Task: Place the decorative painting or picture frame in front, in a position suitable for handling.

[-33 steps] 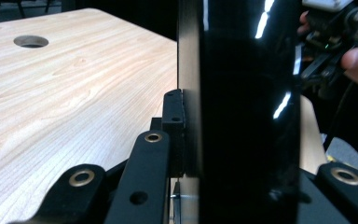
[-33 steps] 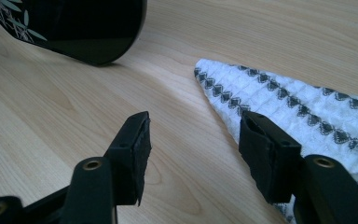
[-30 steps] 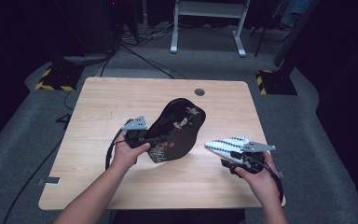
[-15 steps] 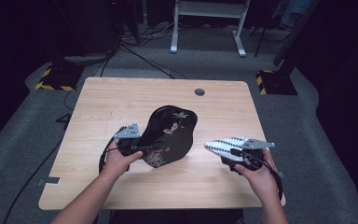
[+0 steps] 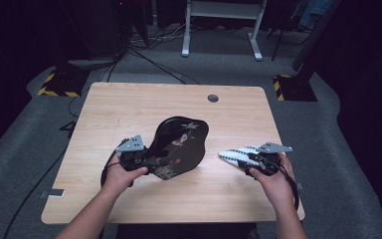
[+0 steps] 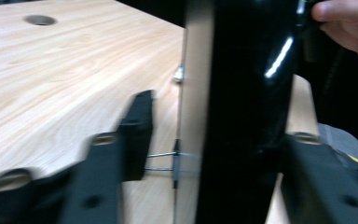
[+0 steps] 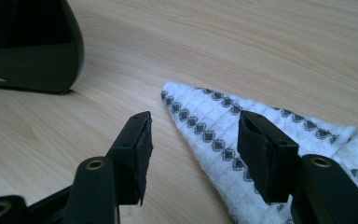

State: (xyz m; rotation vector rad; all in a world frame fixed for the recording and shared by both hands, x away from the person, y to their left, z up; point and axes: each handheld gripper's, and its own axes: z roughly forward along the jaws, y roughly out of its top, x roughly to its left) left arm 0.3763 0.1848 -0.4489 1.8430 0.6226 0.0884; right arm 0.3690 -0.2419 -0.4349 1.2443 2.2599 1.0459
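- Your left gripper (image 5: 151,162) has just been opening; the glossy black lacquered tray with floral painting (image 5: 179,144) stands between its jaws, contact blurred.
- Your right gripper (image 7: 193,144) gapes over the white diamond-patterned cloth (image 7: 214,135), its far end cut off.

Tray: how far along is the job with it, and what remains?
Done: nothing plainly finished. In hand: the left gripper has just been opening its jaws, with the tray edge between them. The right gripper is open over the cloth. Left: grip the cloth, probably wipe the tray.
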